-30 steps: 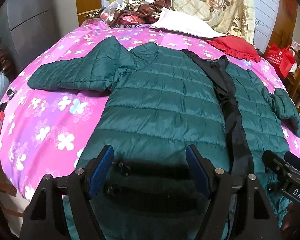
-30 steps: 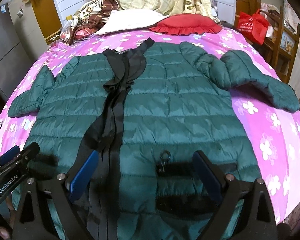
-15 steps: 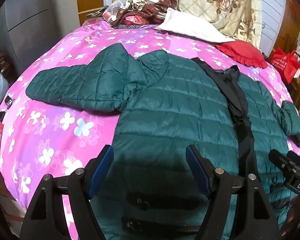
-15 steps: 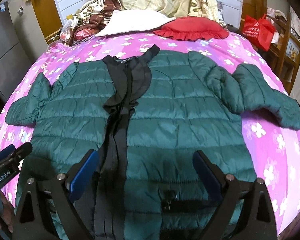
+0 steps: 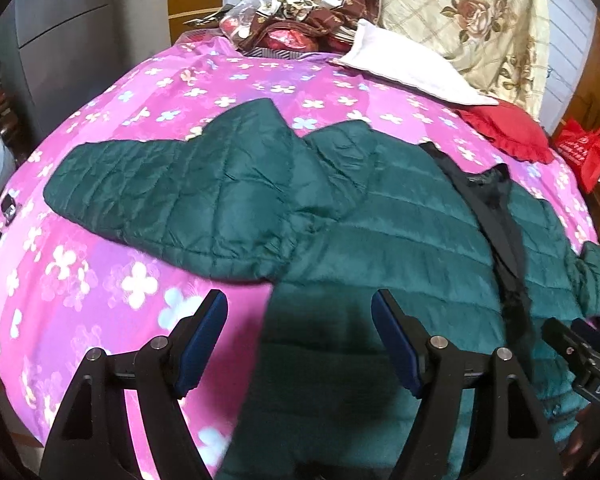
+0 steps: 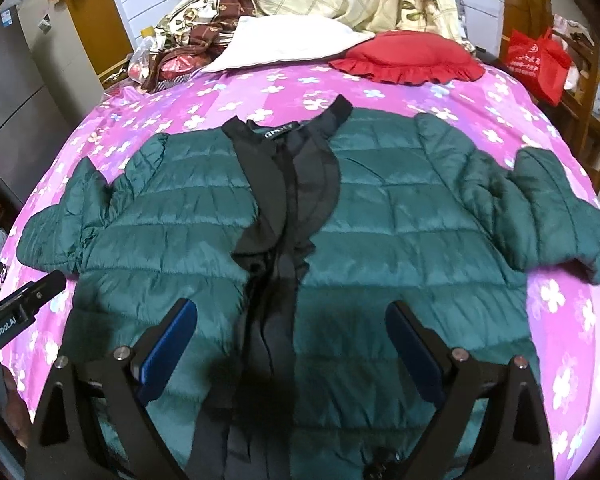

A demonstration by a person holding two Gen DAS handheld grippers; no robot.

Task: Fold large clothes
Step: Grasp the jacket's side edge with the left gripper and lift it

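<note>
Folding not yet begun: green jacket [image 6: 380, 220] lies flat on the bed [image 6: 560, 320], sleeves toward nine and three o'clock, both tools, left tool [image 5: 300, 340] and right tool [image 6: 292, 344], open and empty above it.

Evenly and softly lit, moderately bright, with no hard glare. Dark soft shadows cast on the green jacket [image 5: 400, 240] directly below and between the jaws in both views. Strong fisheye bulge, bending the pink bedspread [image 6: 572, 320] into a dome, with black vignetting at every corner. Slight motion blur on the fabric nearest the jaws and along the lower edge; sharper beyond the jaws, toward the pillows. Faint sheen on the quilted panels ahead of the jaws.
</note>
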